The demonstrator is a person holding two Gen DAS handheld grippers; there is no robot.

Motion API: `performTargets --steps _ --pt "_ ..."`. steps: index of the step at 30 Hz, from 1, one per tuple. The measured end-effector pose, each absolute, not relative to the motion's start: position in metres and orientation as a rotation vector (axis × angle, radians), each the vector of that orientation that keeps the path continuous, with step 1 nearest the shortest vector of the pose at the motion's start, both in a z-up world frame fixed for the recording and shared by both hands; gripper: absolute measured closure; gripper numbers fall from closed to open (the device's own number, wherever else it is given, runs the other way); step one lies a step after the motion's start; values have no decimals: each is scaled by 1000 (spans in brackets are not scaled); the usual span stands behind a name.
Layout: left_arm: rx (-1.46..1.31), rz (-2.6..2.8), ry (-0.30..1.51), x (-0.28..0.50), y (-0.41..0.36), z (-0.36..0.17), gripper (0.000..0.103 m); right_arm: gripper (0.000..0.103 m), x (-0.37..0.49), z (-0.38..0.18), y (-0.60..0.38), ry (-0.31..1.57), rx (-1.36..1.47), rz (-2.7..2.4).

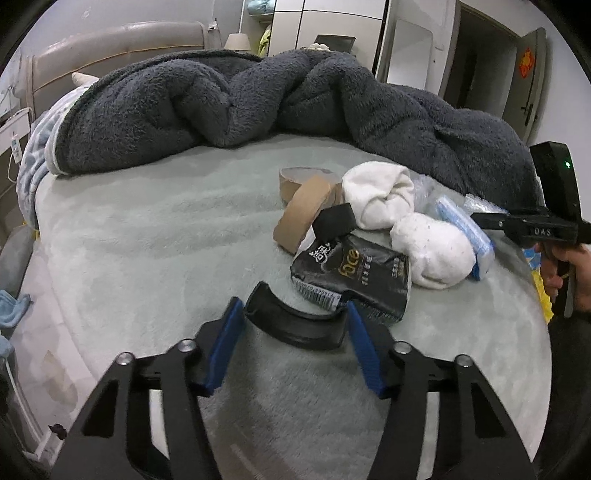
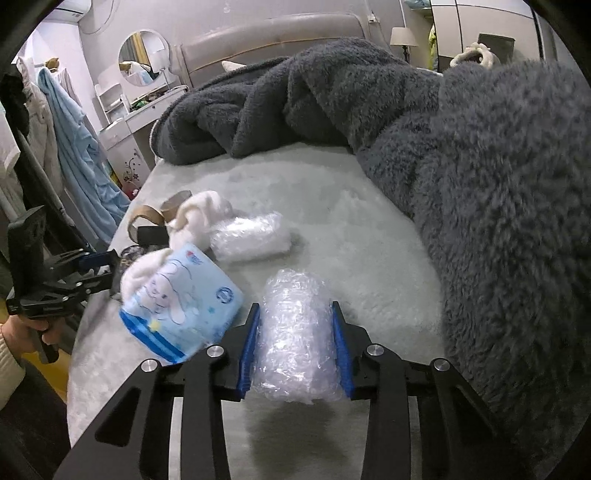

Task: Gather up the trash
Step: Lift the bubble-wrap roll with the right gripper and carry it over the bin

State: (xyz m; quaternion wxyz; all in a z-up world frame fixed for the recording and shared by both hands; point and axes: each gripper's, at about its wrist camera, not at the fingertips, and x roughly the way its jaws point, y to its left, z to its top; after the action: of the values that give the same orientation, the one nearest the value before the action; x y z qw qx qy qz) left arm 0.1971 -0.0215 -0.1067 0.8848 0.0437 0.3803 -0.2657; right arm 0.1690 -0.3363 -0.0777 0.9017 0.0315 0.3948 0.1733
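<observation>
Bed (image 1: 147, 229), black wrapper (image 1: 354, 273) partly tongs-hidden

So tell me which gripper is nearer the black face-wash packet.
Left. The left gripper sits right at the black packet, with a curved black piece between its pads. The right gripper is farther off, shut on a bubble-wrap roll.

Bedroom with pale walls (image 2: 258, 14). Padded beige headboard (image 1: 122, 44) upper left, grey fleece blanket (image 1: 221, 107) heaped mid-frame, pale green bedcover (image 1: 147, 229) below. Round mirror (image 2: 142, 59) over what looks like a dressing table (image 2: 122, 125). Open door (image 1: 524, 85) upper right.
</observation>
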Motion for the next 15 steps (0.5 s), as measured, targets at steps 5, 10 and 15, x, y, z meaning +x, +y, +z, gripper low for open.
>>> performTargets --steps 5,10,15 --pt "104 -520 792 195 -22 -104 53 66 163 -61 -324 783 63 377" --pt "72 -482 786 190 -17 -95 56 66 159 -47 -300 763 44 415" --pt "25 -436 773 185 -7 -83 57 66 152 -37 -275 749 6 459"
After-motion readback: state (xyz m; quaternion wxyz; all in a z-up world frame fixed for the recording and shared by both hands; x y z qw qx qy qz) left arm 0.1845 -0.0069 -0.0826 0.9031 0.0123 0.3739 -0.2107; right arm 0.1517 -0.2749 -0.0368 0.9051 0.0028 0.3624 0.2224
